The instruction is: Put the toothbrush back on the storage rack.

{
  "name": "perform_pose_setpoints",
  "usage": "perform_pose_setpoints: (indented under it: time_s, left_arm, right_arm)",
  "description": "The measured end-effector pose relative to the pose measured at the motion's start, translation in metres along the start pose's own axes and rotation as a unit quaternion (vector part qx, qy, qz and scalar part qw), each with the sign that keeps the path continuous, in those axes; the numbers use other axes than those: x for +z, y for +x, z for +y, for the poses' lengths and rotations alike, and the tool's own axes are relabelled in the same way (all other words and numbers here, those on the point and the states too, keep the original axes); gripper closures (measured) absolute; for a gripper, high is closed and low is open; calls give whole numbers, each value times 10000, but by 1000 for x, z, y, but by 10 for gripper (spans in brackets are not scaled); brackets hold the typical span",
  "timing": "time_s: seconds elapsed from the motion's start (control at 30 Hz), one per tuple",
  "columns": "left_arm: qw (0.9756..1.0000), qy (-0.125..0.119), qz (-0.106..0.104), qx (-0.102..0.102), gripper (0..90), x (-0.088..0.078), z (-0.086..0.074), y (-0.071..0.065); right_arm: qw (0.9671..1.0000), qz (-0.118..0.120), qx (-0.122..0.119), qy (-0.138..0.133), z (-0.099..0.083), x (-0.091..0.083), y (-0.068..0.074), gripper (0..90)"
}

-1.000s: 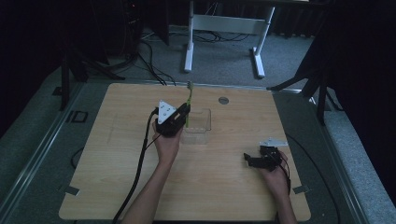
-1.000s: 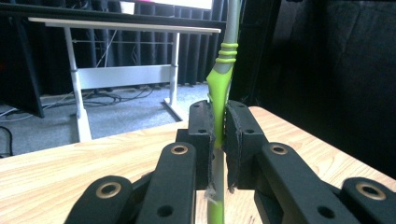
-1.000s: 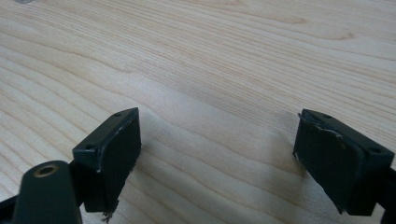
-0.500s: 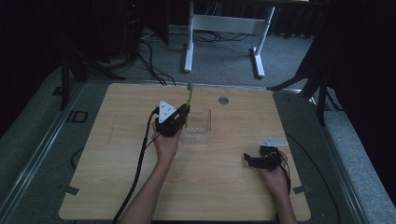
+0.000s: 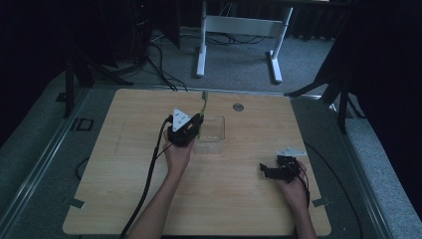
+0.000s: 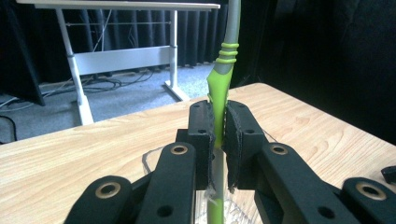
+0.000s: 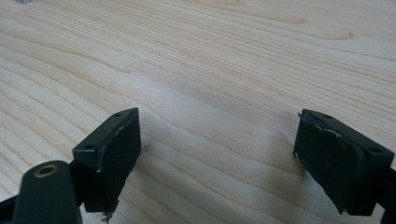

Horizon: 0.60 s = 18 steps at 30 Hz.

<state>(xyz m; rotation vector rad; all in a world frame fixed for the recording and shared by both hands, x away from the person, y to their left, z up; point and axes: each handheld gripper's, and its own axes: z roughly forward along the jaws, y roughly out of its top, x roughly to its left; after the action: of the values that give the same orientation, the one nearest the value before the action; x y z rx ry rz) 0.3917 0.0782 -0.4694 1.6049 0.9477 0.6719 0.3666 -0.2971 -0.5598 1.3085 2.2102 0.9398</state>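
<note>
Toothbrush held upright at the clear tray

The wooden worktop (image 5: 124,199) stands on grey carpet in a dark, curtained room, with a white desk frame (image 5: 239,25) beyond its far edge. The clear tray (image 5: 211,129) sits near the worktop's middle. The left hand-held gripper (image 5: 194,130), just left of the tray, is clamped tight on the green and grey toothbrush (image 6: 219,107), which stands upright above the tray's left rim. The right hand-held gripper (image 5: 268,170), well right of the tray, has its jaws spread wide and holds nothing. The step looks like placing the toothbrush into the tray; the next move calls for lowering, tilting, then letting go.
</note>
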Motion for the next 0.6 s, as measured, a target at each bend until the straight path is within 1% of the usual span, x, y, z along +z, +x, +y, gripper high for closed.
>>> perform_pose_setpoints:
  time_s: [0.13, 0.2, 0.27, 0.4, 0.6]
  left_arm:
    - [10000, 56, -5, 62, 812, 1, -1, -1]
    - [10000, 56, -5, 62, 812, 1, -1, -1]
    - [9998, 142, -21, 140, 812, 3, -3, -2]
    - [9995, 227, -23, 217, 812, 4, -5, -4]
    - [9984, 395, -110, 381, 811, 8, -9, -8]
  right_arm:
    - [10000, -1, 2, 1, 0, 0, 0, 148]
    - [10000, 0, 2, 1, 0, 0, 0, 148]
    - [10000, 0, 1, 1, 0, 0, 0, 148]
    - [10000, 2, 8, 3, 0, 0, 0, 148]
    - [10000, 3, 9, 5, 0, 0, 0, 148]
